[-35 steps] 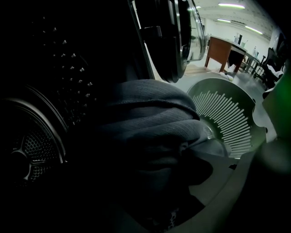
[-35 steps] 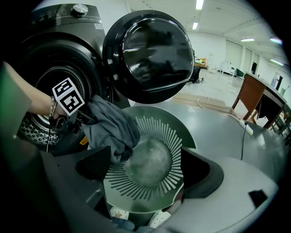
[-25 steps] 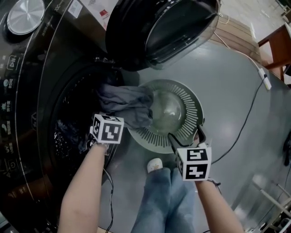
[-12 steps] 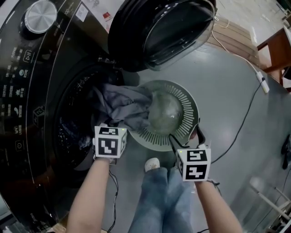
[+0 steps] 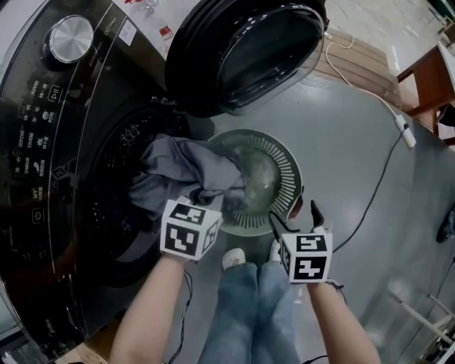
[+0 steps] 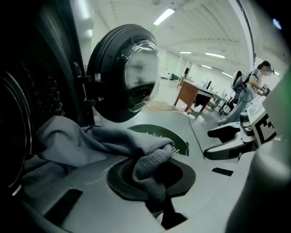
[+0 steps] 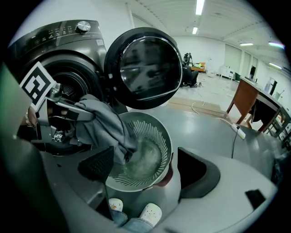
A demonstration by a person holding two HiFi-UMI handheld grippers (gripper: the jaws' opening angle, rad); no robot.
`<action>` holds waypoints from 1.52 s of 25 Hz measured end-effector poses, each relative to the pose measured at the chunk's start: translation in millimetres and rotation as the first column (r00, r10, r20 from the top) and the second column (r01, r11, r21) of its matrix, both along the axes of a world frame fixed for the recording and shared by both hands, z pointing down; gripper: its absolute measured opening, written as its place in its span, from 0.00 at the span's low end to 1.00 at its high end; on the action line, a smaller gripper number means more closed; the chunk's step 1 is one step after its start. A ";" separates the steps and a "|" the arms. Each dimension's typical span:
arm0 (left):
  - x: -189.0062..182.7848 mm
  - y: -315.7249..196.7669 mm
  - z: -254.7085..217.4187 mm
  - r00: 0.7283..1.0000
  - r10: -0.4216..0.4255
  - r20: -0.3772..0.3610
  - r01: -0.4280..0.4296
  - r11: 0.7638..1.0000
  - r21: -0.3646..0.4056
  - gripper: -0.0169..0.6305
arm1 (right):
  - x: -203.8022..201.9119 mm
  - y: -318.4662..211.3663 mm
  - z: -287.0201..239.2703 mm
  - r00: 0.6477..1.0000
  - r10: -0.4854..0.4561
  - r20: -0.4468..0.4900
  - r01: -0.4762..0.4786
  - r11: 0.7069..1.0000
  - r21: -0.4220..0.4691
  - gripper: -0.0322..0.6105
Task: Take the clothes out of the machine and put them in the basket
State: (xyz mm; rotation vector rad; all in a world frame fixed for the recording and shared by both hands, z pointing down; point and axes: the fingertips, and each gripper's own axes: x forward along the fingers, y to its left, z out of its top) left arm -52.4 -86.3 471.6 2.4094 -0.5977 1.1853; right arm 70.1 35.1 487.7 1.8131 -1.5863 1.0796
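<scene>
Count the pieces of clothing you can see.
1: a grey garment, pinched in the left gripper, stretching from the machine's drum over the basket. More may be hidden in the dark drum.

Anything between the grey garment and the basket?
Nothing visible. The garment, clamped in the left gripper, hangs over the basket rim; the open door stands behind it, the right gripper beside the near rim.

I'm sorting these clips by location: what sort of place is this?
Probably a big open lab or workshop hall, not a home laundry: the washing machine stands on bare grey floor, under long ceiling strip lights, with work desks behind.
</scene>
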 end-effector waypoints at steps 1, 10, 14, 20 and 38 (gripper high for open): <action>7.1 5.7 -2.3 1.000 0.025 -0.010 -0.026 1.000 -0.004 0.09 | 0.2 1.5 -0.5 1.000 0.000 0.002 0.000 1.000 -0.001 0.73; 56.8 31.1 -27.9 0.975 0.018 -0.223 -0.052 0.988 -0.143 0.09 | 3.7 7.1 0.1 1.000 0.012 0.013 -0.012 1.000 -0.001 0.72; 55.2 27.2 -22.4 0.981 -0.025 -0.195 0.001 0.993 -0.119 0.09 | 7.0 9.3 1.5 1.000 0.007 0.010 -0.007 1.000 -0.006 0.72; 43.2 18.9 -0.5 0.991 -0.108 -0.074 0.101 0.990 -0.094 0.50 | 10.9 9.7 4.8 1.000 0.008 0.007 -0.008 1.000 -0.009 0.72; -96.4 -55.6 23.5 0.925 -0.240 0.293 0.180 0.959 0.218 0.80 | -19.7 -3.5 13.7 0.999 -0.038 0.022 0.039 0.999 -0.022 0.72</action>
